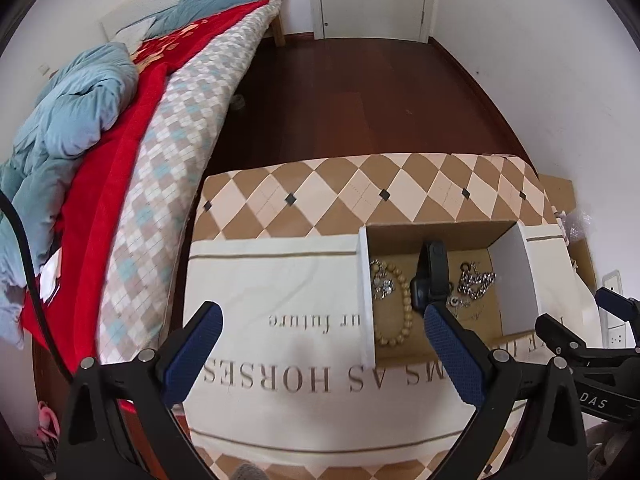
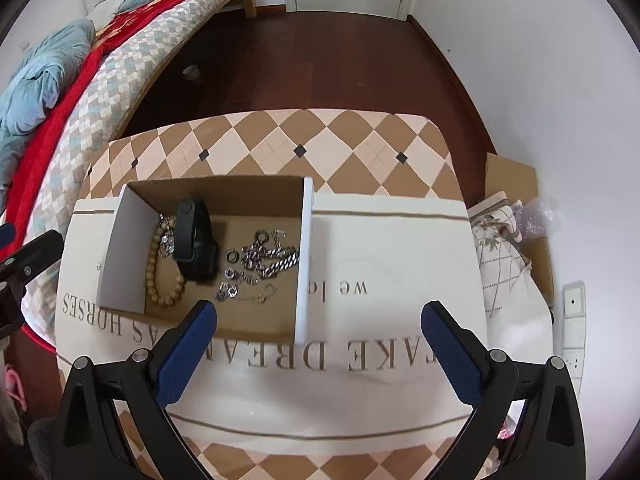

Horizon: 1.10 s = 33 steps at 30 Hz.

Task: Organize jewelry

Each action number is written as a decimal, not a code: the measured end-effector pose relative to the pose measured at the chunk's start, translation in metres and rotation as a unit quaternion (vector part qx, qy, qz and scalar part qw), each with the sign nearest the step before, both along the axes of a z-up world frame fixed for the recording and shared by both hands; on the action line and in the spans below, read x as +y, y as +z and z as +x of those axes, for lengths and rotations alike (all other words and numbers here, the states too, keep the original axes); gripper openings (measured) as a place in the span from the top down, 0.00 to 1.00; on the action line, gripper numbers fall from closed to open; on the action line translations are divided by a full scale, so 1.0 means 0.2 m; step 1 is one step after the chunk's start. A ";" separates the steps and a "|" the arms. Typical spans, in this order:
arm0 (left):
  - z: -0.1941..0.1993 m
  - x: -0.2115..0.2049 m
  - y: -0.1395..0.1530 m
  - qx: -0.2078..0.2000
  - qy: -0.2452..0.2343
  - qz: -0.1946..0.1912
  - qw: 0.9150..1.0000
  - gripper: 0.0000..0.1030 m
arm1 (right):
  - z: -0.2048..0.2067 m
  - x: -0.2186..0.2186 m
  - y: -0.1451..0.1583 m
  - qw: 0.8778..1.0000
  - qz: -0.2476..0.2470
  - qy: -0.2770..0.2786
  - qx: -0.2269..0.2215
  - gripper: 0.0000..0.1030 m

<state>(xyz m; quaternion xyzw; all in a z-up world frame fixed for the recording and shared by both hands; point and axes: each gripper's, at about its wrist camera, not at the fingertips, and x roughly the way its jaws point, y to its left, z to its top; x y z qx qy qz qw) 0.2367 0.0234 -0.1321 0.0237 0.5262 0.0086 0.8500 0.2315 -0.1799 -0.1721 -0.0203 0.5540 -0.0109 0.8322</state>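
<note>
An open cardboard box (image 2: 256,194) with white flaps stands on a cream printed cloth (image 2: 384,248). Inside lie a wooden bead bracelet (image 2: 162,276), a black wristband watch (image 2: 196,240), a silver chain (image 2: 276,260) and small silver rings (image 2: 232,258). The same box (image 1: 440,234) shows in the left wrist view with the bead bracelet (image 1: 400,312), watch (image 1: 430,276) and chain (image 1: 476,282). My left gripper (image 1: 324,322) hovers open above the cloth and the box's left flap. My right gripper (image 2: 320,320) stands open over the box's near right flap. Neither has anything between its fingers.
The cloth covers a table with a brown and cream diamond pattern (image 2: 280,140). A bed (image 1: 120,152) with red and blue bedding runs along the left. Dark wood floor (image 1: 360,96) lies beyond. Cardboard and bubble wrap (image 2: 520,216) sit at the right, by wall sockets (image 2: 574,300).
</note>
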 end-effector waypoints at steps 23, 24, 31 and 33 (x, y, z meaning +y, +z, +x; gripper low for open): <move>-0.87 -0.02 0.64 -0.114 0.019 -0.042 0.992 0.00 | -0.90 0.03 0.79 0.988 0.002 -0.009 -0.157 0.00; -0.91 -0.02 0.68 -0.120 0.019 -0.044 0.992 0.00 | -0.94 0.03 0.83 0.986 0.003 -0.009 -0.164 0.00; -1.13 -0.04 0.88 -0.148 0.009 -0.056 0.987 0.00 | -1.20 0.05 1.05 0.979 0.002 0.002 -0.202 0.00; -1.17 -0.05 0.92 -0.152 0.008 -0.057 0.987 0.00 | -1.27 0.05 1.10 0.978 0.006 0.002 -0.211 0.00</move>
